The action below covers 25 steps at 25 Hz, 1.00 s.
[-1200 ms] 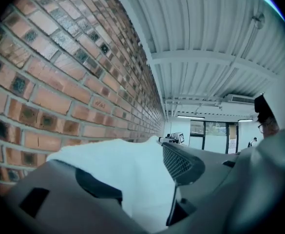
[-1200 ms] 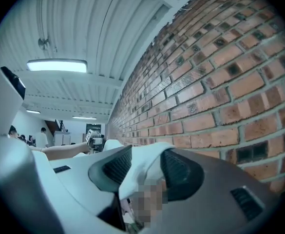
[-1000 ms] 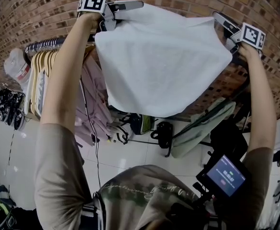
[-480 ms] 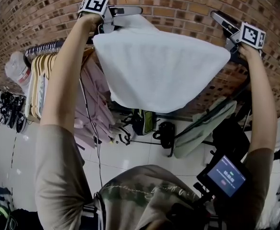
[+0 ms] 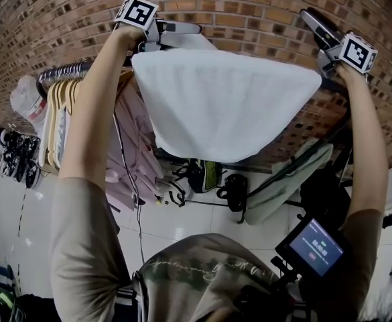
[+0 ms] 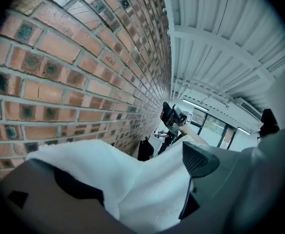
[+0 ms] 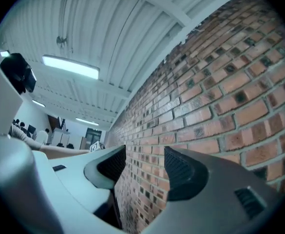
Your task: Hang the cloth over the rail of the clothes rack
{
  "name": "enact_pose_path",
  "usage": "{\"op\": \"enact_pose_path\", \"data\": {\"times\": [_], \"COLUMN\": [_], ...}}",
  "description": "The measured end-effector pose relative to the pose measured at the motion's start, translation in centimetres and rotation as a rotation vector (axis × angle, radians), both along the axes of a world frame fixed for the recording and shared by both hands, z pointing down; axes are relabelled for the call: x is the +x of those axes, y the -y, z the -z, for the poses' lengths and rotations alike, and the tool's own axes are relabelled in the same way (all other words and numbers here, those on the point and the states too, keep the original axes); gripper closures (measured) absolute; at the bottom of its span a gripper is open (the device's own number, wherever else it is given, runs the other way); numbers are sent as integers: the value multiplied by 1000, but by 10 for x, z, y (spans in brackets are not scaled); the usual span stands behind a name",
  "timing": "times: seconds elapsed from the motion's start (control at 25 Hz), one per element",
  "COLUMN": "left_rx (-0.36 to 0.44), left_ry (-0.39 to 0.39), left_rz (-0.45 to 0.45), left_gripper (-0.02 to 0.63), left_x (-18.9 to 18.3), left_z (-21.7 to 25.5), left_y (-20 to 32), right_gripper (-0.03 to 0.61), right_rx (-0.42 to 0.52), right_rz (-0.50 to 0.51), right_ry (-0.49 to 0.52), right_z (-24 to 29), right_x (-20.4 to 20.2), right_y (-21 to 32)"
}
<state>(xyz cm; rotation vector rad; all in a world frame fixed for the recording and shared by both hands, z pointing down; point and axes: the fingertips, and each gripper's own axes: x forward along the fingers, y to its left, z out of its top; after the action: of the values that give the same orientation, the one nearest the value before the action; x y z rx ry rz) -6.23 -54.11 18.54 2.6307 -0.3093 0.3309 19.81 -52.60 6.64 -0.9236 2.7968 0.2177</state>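
Release step—we saw left gripper (image 6: 132, 179) just opening wide round the cloth (image 5: 226, 99), right gripper (image 7: 142, 167) open, empty; rail (image 5: 65, 70) probably underneath—next, back both off.

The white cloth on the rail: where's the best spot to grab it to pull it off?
Probably its bottom edge, from below on the near side. The white cloth hangs loose and thin there with open space around it, so a tool could close across it. Its top fold lies over the rail, close to the brick wall, leaving little room.
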Motion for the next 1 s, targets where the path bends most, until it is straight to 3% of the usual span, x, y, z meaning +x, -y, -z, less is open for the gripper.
{"op": "enact_pose_path", "data": {"times": [0.12,0.24,0.36,0.52,0.6,0.76,1.0], "left_rx": [-3,-9,-5,28,38,41,32], "left_ry": [-13,-21,-15,-12,-8,1,1], "left_rz": [-20,-25,-13,-17,-26,-51,-56], "left_gripper": [66,66,66,66,66,66,66], "left_x": [6,5,2,4,4,4,7], "left_z": [1,1,0,4,3,1,0], "left_y": [-5,-6,-4,-4,-6,-10,-14], "right_gripper": [331,331,333,333,333,333,334], "right_rx": [99,188,213,135,60,-75,-181], "right_rz": [19,38,137,294,325,272,222], "right_ry": [35,-44,-80,-133,-160,-117,-57], "right_z": [35,64,66,2,-48,-120,-149], "right_x": [8,8,-2,-19,-18,2,11], "right_y": [-23,-62,-124,-203,-220,-216,-188]}}
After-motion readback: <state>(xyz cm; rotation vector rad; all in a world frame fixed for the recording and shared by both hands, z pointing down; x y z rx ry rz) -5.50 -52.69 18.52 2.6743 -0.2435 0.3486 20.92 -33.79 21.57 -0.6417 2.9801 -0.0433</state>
